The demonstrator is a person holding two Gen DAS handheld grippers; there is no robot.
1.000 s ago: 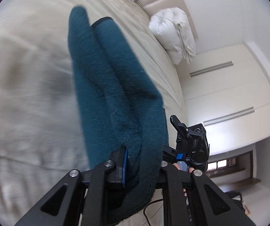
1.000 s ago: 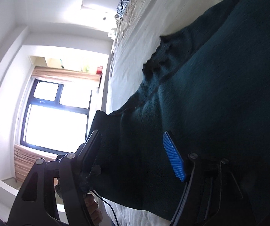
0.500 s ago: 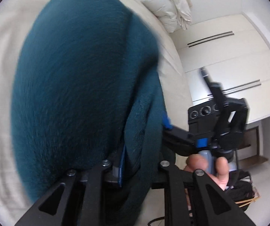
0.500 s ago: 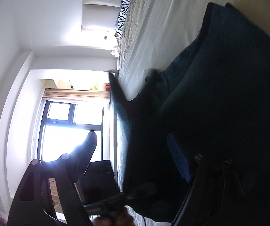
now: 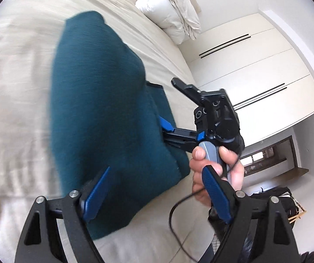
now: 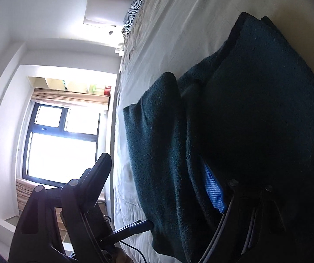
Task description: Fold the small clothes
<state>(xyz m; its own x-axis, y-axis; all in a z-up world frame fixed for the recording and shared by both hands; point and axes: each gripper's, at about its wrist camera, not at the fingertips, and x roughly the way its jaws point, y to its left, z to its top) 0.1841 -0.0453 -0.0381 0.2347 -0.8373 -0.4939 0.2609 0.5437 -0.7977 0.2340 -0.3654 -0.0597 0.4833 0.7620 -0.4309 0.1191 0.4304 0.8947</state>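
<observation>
A dark teal fleece garment (image 5: pixel 104 109) lies folded over on the cream bed (image 5: pixel 14 87). My left gripper (image 5: pixel 154 195) is open and empty just above the garment's near edge, its blue pads (image 5: pixel 96 194) wide apart. My right gripper (image 5: pixel 165 129), held in a hand, reaches into the garment's right side. In the right wrist view its jaws (image 6: pixel 157 186) stand open, and the garment's folds (image 6: pixel 244 131) lie between them, one blue pad (image 6: pixel 214 188) tucked under a layer.
A white duvet bundle (image 5: pixel 172 13) sits at the bed's far end. White wardrobe doors (image 5: pixel 255 70) stand at the right. A zebra-print pillow (image 6: pixel 136 2) and a bright window (image 6: pixel 60 144) show in the right wrist view. A black cable (image 5: pixel 179 225) hangs under the hand.
My left gripper has opened and let go of the garment, which has dropped folded onto the bed. My right gripper stays open at the garment's side.
</observation>
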